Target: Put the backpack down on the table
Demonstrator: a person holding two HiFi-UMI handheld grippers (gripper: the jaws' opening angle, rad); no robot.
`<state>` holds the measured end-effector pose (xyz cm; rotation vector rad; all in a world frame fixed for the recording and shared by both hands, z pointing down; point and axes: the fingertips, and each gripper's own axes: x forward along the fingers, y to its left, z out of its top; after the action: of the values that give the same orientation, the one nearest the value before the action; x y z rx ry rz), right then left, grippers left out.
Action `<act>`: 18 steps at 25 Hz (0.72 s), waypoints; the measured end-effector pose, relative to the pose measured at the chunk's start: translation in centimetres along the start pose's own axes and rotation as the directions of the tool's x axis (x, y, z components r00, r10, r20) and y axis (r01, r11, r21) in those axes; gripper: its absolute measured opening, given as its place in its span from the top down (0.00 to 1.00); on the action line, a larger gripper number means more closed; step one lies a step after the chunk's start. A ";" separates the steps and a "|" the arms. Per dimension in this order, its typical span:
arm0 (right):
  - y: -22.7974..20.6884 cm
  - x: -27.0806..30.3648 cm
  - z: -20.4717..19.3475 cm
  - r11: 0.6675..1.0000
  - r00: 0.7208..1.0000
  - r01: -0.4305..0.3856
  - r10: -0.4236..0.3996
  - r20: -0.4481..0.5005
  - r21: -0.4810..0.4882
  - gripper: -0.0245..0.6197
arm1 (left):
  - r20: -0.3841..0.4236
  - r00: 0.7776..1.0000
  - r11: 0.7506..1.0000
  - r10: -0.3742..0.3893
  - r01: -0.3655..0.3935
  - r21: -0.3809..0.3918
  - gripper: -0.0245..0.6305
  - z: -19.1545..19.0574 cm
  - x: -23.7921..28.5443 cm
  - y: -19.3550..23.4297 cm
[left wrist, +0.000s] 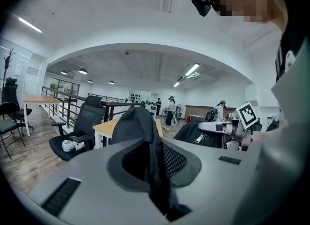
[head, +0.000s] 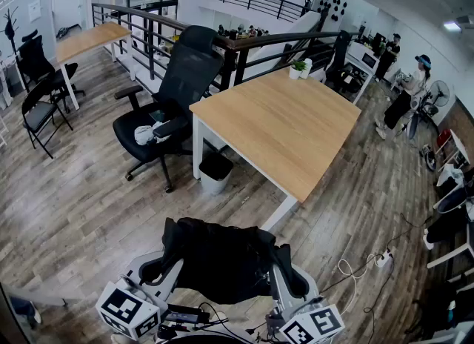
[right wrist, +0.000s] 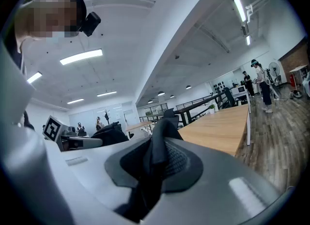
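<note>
A black backpack (head: 221,259) hangs between my two grippers at the bottom of the head view, in front of the near corner of the wooden table (head: 281,124). My left gripper (head: 164,267) is shut on a black strap (left wrist: 156,170) at the backpack's left side. My right gripper (head: 287,276) is shut on the other strap (right wrist: 156,157) at its right side. In both gripper views the strap runs up between the dark pads (left wrist: 179,163). The backpack is off the floor and short of the tabletop.
A black office chair (head: 167,105) stands at the table's left side, with a small bin (head: 215,173) beside the table leg. A potted plant (head: 298,69) sits at the table's far edge. Cables and a power strip (head: 383,259) lie on the floor to the right. People stand far right.
</note>
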<state>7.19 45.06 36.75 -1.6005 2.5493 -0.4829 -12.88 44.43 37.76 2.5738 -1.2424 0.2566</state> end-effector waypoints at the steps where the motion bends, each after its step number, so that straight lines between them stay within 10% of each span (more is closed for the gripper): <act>1: 0.2 0.0 0.0 1.000 1.000 -0.003 0.003 0.000 -0.003 0.85 | 0.001 1.000 1.000 0.000 0.000 0.005 0.90 0.0 0.0 0.0; 18: 0.2 -1.2 -1.8 1.000 0.999 0.015 -0.014 -0.040 0.017 0.85 | -0.028 1.000 0.997 -0.013 0.015 0.071 0.89 -0.6 0.0 -0.8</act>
<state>7.10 46.65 38.28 -1.6208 2.5570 -0.5417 -12.31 45.08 38.23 2.6288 -1.2267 0.3387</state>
